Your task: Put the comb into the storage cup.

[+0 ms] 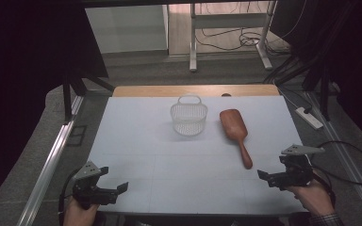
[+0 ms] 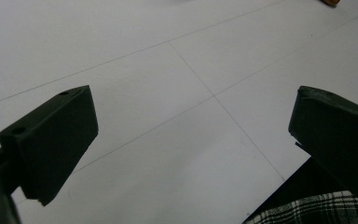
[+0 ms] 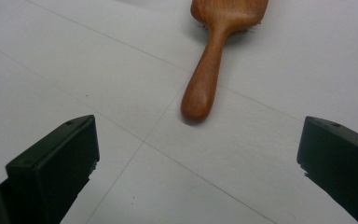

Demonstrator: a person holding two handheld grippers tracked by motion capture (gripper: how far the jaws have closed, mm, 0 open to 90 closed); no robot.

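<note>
A brown wooden hairbrush (image 1: 236,132) lies on the white table (image 1: 136,155), head toward the far side and handle toward the near right. Left of it stands a small white mesh basket (image 1: 189,117) with a handle. My right gripper (image 1: 266,177) rests at the near right edge, open, and its handle end (image 3: 198,100) lies a little ahead of the jaws with nothing between them. At the near left corner my left gripper (image 1: 121,188) is open over bare table (image 2: 177,140).
A wooden strip (image 1: 195,90) runs along the table's far edge. Metal rails (image 1: 47,169) flank both sides. A power strip (image 1: 309,117) and cables lie on the floor at right. A plaid sleeve (image 2: 307,212) shows by the near edge.
</note>
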